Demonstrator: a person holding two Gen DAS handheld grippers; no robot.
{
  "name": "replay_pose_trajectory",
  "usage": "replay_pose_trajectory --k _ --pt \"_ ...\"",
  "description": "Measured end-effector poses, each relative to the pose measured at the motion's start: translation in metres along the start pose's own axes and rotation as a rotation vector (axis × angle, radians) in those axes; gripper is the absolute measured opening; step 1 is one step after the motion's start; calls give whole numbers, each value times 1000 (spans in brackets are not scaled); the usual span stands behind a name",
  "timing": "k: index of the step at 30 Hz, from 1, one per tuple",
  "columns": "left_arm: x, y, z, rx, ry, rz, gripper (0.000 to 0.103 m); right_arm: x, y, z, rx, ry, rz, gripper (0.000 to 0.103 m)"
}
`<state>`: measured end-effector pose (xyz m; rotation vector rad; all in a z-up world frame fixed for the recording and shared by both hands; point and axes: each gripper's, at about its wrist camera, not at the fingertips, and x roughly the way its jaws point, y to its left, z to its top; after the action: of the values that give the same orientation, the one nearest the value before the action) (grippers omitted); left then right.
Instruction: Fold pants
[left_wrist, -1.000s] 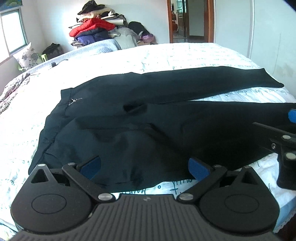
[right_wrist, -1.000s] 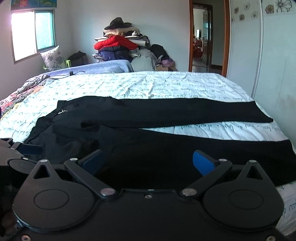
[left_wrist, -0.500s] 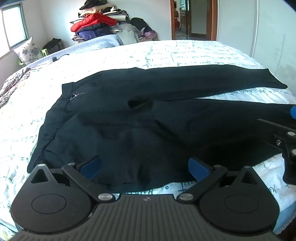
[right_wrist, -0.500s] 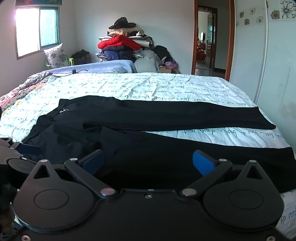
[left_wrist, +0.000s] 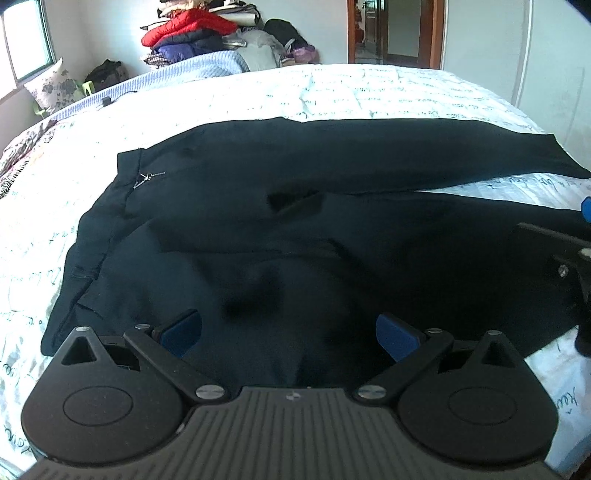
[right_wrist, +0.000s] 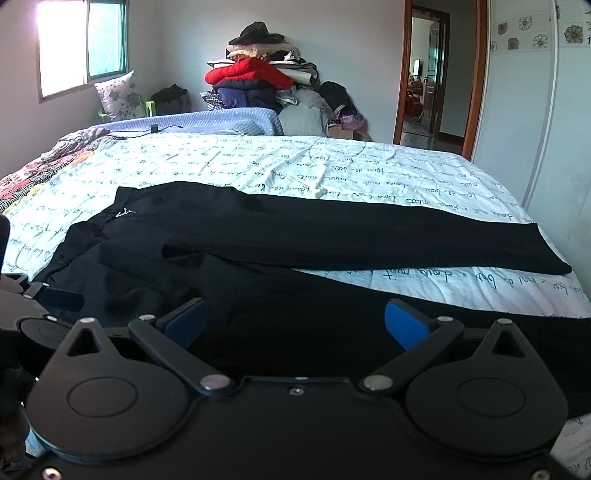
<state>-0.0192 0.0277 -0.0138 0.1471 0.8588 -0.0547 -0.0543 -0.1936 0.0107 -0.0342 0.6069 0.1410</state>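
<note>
1. Pants (right_wrist: 295, 236), black, lie spread flat on the bed (right_wrist: 332, 166), waist to the left, both legs apart and unfolded; no fold made yet, all folding is left.
2. Left gripper (left_wrist: 288, 328) and right gripper (right_wrist: 295, 321) hover at the near edge, jaws wide apart, holding nothing.
3. Script on the bedsheet is unreadable; a small white logo (right_wrist: 125, 212) sits near the waist.
</note>
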Motion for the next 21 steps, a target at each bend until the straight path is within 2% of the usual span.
replay_pose_trajectory --k 13,18,21 --pt "17 9 5 -15 27 -11 102 17 -6 4 2 24 0 103" --pt "19 29 12 -27 19 -62 102 20 -4 9 -12 10 37 103" --pt "24 63 26 -75 15 -150 102 24 -1 15 -32 -7 83 103"
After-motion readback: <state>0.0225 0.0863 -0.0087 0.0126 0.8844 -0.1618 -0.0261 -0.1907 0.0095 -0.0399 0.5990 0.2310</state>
